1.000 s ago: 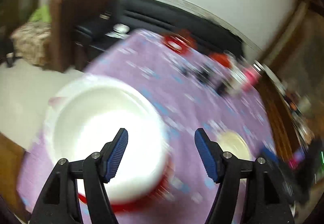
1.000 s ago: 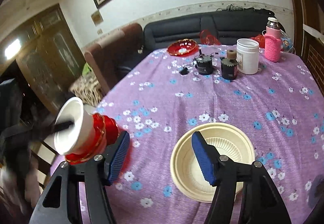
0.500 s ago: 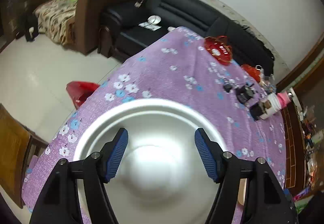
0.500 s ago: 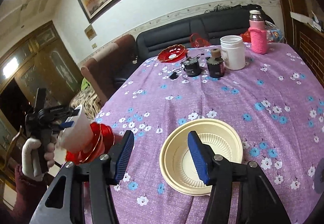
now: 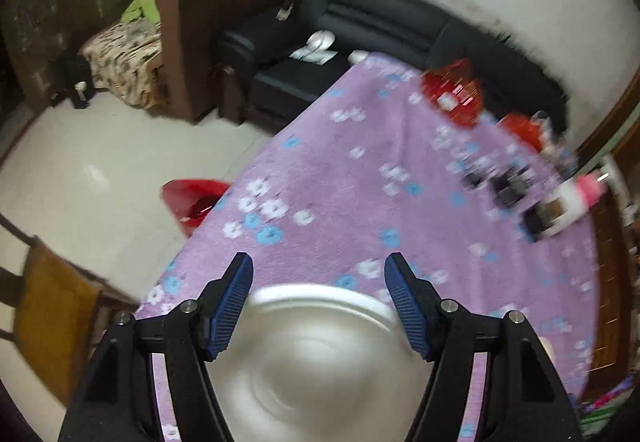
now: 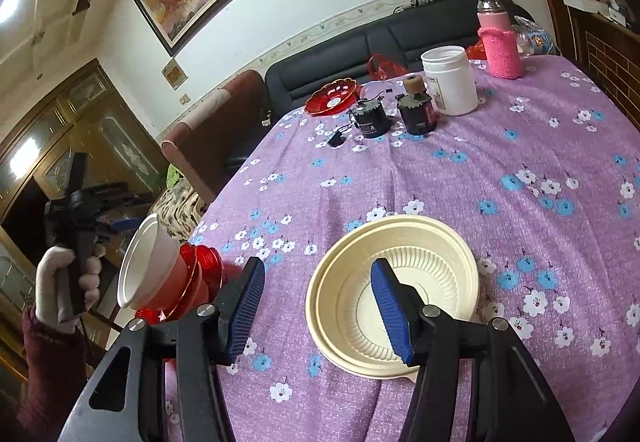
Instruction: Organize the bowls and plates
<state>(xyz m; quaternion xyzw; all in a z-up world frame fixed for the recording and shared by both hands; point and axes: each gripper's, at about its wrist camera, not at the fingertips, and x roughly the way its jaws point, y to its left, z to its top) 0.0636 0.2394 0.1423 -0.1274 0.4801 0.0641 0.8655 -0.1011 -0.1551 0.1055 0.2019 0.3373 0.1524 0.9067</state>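
Note:
A cream ribbed bowl (image 6: 432,254) sits on the purple flowered tablecloth (image 6: 520,146). My right gripper (image 6: 318,270) hangs open over its left rim, one finger before the inside and the other over the cloth. At the table's left edge a white bowl (image 6: 148,262) nests tilted in red bowls (image 6: 200,274), its mouth facing a gloved hand (image 6: 60,282) that holds the left gripper. In the left wrist view that white bowl (image 5: 320,354) is blurred, low and beyond my open left gripper (image 5: 320,262). The pads do not press on it.
At the table's far end stand a red dish (image 6: 332,96), two small dark machines (image 6: 372,118), a white jar (image 6: 450,80) and a pink-sleeved bottle (image 6: 500,42). A black sofa (image 5: 380,26), a brown armchair (image 5: 192,42), a red bin (image 5: 192,202) and a wooden chair (image 5: 48,314) surround the table.
In the left wrist view the white bowl has slid from filling the middle to low between the fingers. My right gripper has rolled, narrowed slightly and sunk closer to the cream bowl.

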